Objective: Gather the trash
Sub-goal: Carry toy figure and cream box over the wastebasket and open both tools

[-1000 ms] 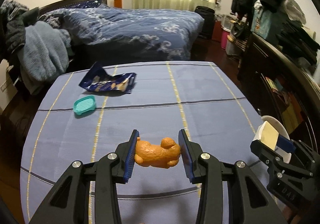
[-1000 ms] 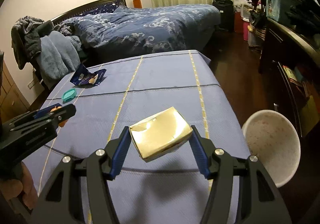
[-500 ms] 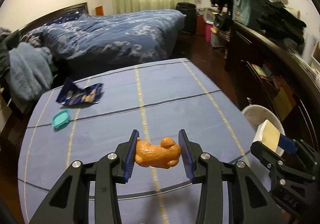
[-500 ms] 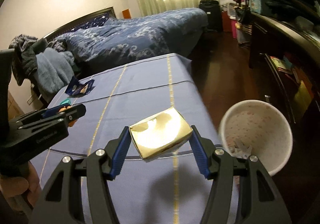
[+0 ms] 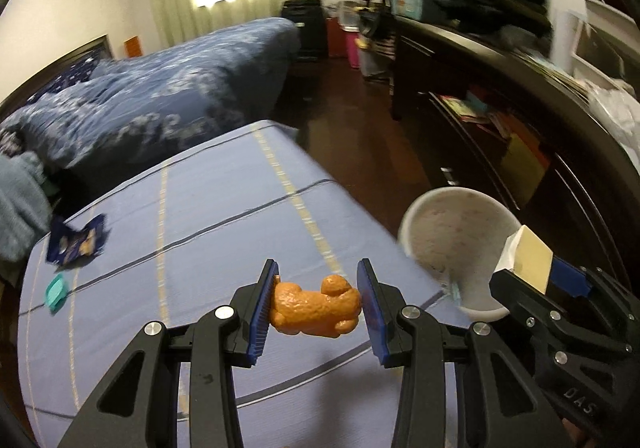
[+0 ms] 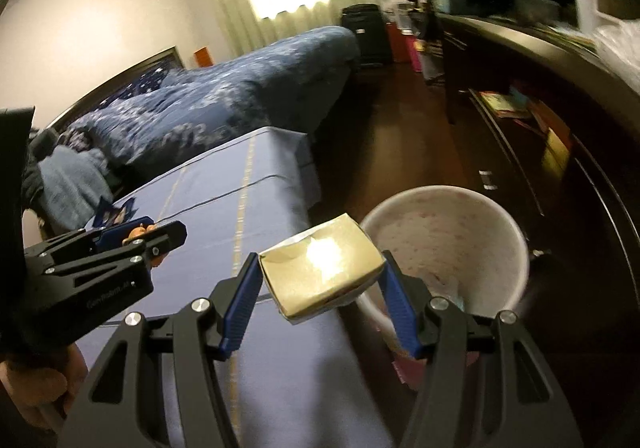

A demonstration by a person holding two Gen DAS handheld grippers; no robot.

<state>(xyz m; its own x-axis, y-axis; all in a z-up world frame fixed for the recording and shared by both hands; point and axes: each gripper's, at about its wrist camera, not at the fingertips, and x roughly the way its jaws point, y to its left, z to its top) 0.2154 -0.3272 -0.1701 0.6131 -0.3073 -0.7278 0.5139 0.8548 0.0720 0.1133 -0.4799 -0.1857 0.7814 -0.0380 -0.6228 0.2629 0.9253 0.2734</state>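
Observation:
My left gripper [image 5: 316, 306] is shut on an orange peel-like lump [image 5: 316, 306] and holds it above the blue tablecloth [image 5: 224, 208] near the table's right edge. My right gripper [image 6: 320, 288] is shut on a gold foil box [image 6: 320, 268] and holds it at the table's edge, beside the rim of a white speckled bin [image 6: 448, 244]. The bin [image 5: 456, 236] stands on the floor to the right of the table, with some trash in it. A blue snack wrapper [image 5: 76, 244] and a teal lid [image 5: 55, 286] lie at the table's far left.
A bed with a blue quilt [image 5: 160, 88] stands behind the table. A dark wooden cabinet [image 5: 520, 120] with books and piled clothes runs along the right. Dark wood floor [image 6: 400, 128] lies between table, bin and cabinet.
Both grippers have swung right with their loads. The bin has come much closer and now sits just past the right gripper. The wrapper and lid have slid to the left edge of view.

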